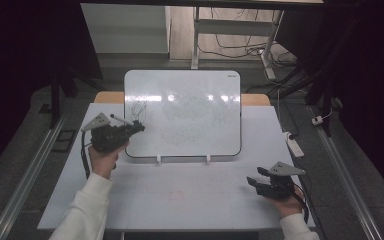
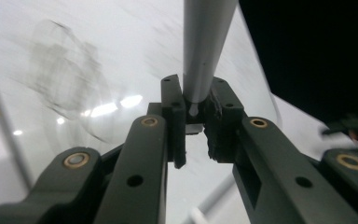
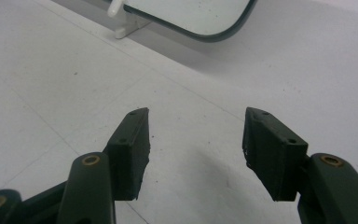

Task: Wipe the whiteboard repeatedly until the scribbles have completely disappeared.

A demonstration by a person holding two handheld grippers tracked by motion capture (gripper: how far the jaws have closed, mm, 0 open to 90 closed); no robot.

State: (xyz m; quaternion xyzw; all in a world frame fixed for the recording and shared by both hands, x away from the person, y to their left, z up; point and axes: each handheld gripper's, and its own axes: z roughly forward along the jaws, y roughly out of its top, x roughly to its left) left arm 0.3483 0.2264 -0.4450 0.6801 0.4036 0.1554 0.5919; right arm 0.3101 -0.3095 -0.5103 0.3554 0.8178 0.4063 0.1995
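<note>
A whiteboard point(image 1: 182, 112) leans upright on two small white feet at the middle of the table, with dark scribbles point(image 1: 137, 107) near its upper left. My left gripper point(image 1: 139, 126) is at the board's left side, shut on a grey marker point(image 1: 121, 119) that slants up to the left. In the left gripper view the marker point(image 2: 207, 46) rises from between the jaws, with the smudged scribbles point(image 2: 65, 79) on the board behind. My right gripper point(image 1: 256, 176) rests low over the table at the front right, open and holding nothing, its gap point(image 3: 196, 149) over bare tabletop.
The white tabletop point(image 1: 180, 192) has faint red marks near the front centre. The board's foot point(image 3: 121, 28) and its lower corner lie ahead of the right gripper. A white power strip point(image 1: 295, 145) sits off the table's right edge. Cables run on the floor behind.
</note>
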